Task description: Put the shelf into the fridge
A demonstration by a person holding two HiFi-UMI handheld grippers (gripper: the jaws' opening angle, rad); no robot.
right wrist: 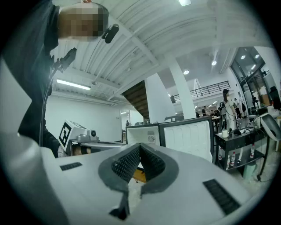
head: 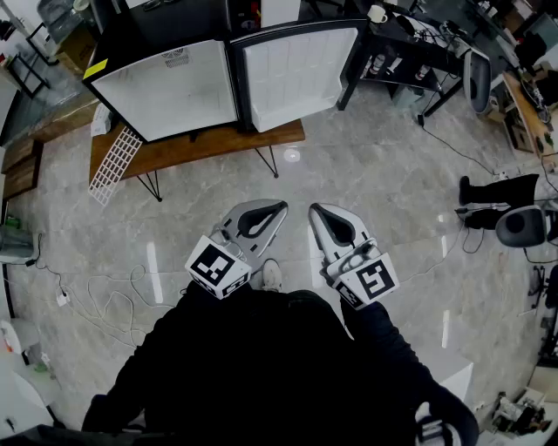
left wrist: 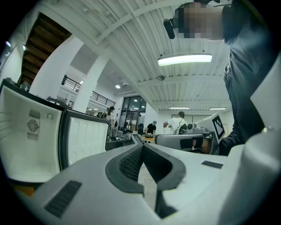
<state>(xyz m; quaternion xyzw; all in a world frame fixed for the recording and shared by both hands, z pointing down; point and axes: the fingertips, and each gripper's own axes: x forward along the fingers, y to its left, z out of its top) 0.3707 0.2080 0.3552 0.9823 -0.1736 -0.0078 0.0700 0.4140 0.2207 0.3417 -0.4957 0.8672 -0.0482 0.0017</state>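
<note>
Left gripper (head: 281, 209), right gripper (head: 316, 211): jaws together, empty. Shelf (head: 114, 165) leans against bench (head: 196, 146) end at 10 o'clock, well apart from both. Fridge (head: 166, 91) open at 11 o'clock. Risks: wire grid likely slips from one-sided pinch; floor cables (head: 96, 287) could snag feet.

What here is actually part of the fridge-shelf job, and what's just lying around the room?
Part of the job:
- white wire shelf, leaning at the end of the wooden bench
- open fridge
- left gripper and right gripper, both shut and empty

Just lying about:
- mug
- office chair
- floor cables
</note>
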